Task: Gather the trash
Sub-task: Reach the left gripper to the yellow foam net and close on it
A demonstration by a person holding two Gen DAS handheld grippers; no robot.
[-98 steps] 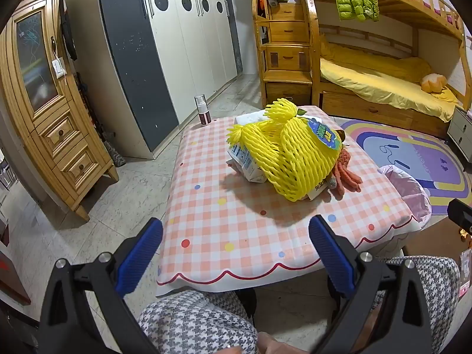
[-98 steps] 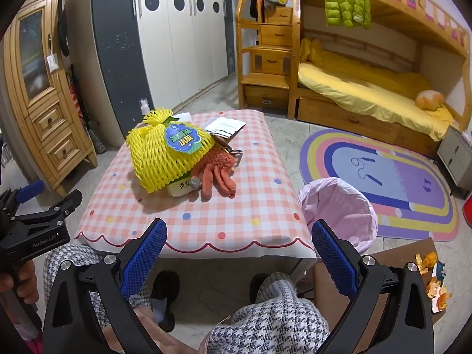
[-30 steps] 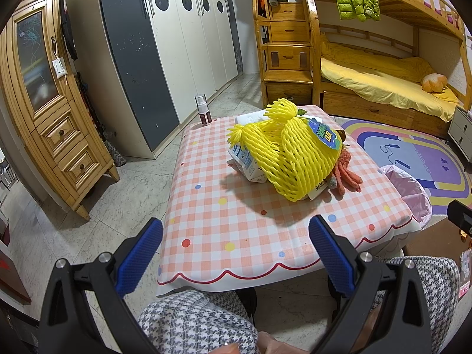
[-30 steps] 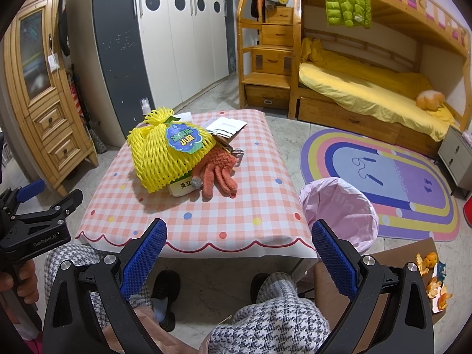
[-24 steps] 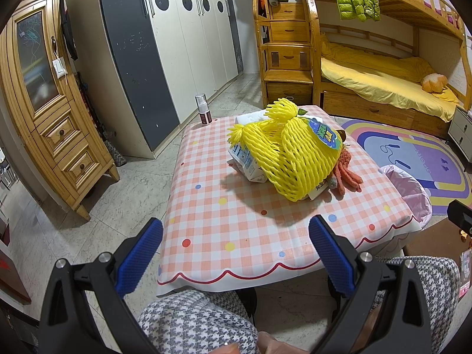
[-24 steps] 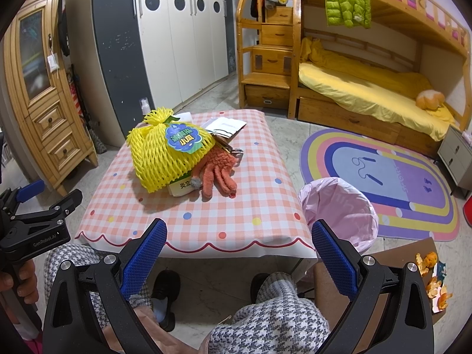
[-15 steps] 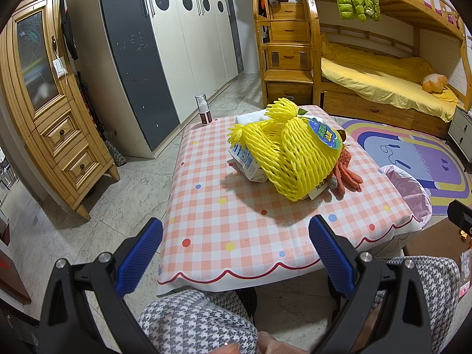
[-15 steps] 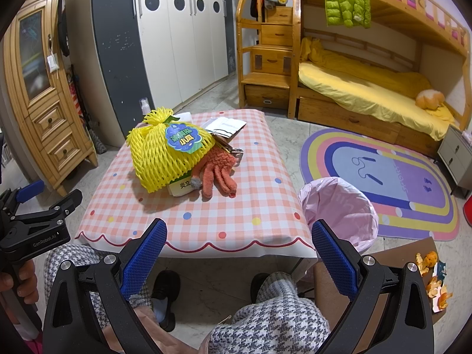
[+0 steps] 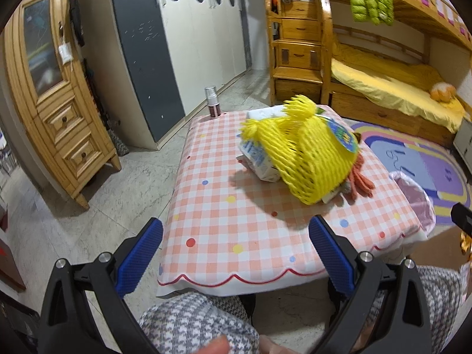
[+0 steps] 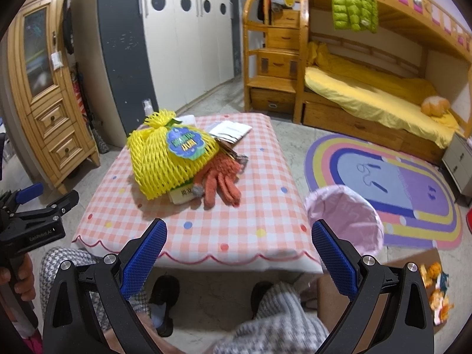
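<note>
A low table (image 10: 206,230) in a child's bedroom, seen from my seat at its near edge, with every place here reckoned from that table. At its far left corner stands a small bottle (image 9: 213,101). On the middle of the cloth lies the trash pile: a yellow foam net (image 10: 165,159) with a round label, draped over a white carton (image 9: 259,159) on its left and touching an orange glove (image 10: 219,181) on its right; behind the glove lie wrappers (image 10: 231,131). Just off the table's right side, on the floor, stands the bin (image 10: 343,215), lined with a pink bag. The net looks light, soft and springy, likely to squash flat and snag on what lies under it, so I judge the knotted tuft at its top the surest place to pinch; the carton looks stiffer and should take a grip across its narrow sides, and the glove is limp and should lift from any finger. My left tongs (image 9: 236,253) hang near the table's near edge, jaws spread wide, holding and touching nothing. My right tongs (image 10: 239,253) are likewise wide apart and empty, poised short of the same edge, well clear of the pile.
</note>
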